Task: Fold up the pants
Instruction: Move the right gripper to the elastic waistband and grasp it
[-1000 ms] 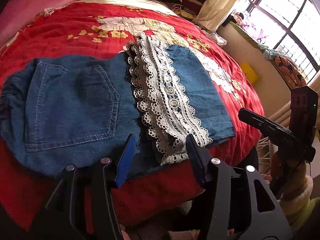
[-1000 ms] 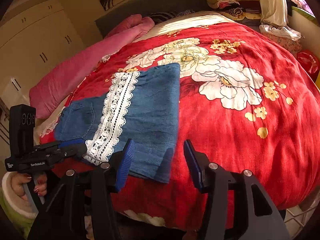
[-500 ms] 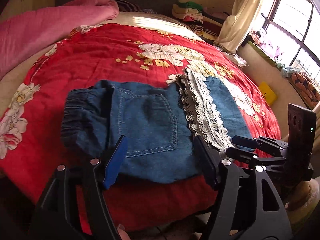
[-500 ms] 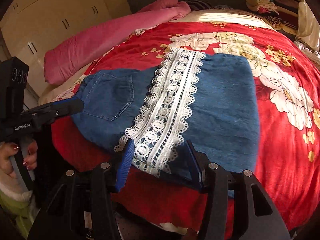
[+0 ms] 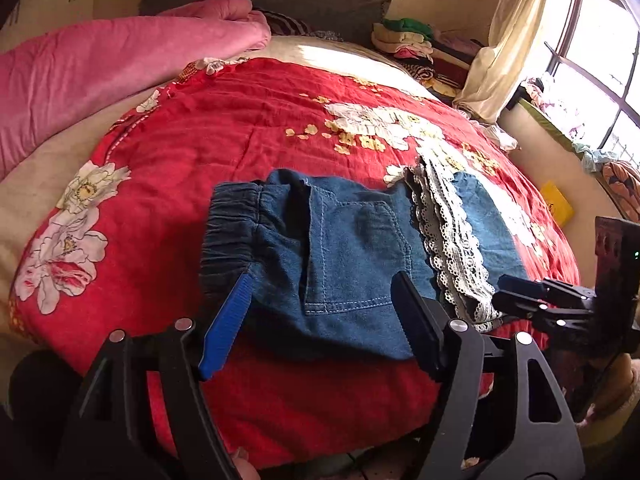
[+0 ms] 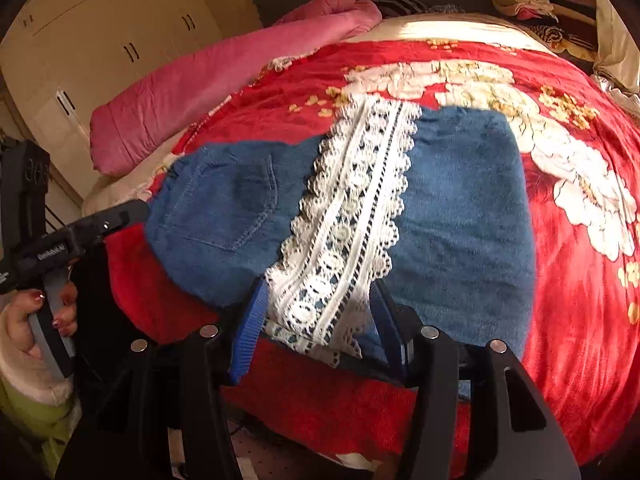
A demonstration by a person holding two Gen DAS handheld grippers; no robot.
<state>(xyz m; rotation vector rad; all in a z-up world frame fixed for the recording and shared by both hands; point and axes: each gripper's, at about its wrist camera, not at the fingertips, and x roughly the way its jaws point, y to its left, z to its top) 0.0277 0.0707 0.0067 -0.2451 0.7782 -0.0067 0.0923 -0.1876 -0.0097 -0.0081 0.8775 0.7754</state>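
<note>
**Both grippers angled down, jaws parting**

The left gripper (image 5: pixel 320 312) tilts downward, its jaws opening with nothing pressed between the pads. The right gripper (image 6: pixel 316 320) tilts likewise, jaws opening. A hand (image 6: pixel 44 320) with painted nails grips the left handle.

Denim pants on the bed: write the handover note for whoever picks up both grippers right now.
Left gripper: jaws opening, nothing clamped, over the waistband-and-pocket end of the denim pants.
Right gripper: jaws opening, nothing pressed; the near end of the white lace band lies between the fingers.
Pants: flat near the front edge of the red floral blanket, apparently folded lengthwise, elastic waistband on the left.
Done: laid out, probably first fold.
Left: likely grip both ends, fold across, smooth.
</note>
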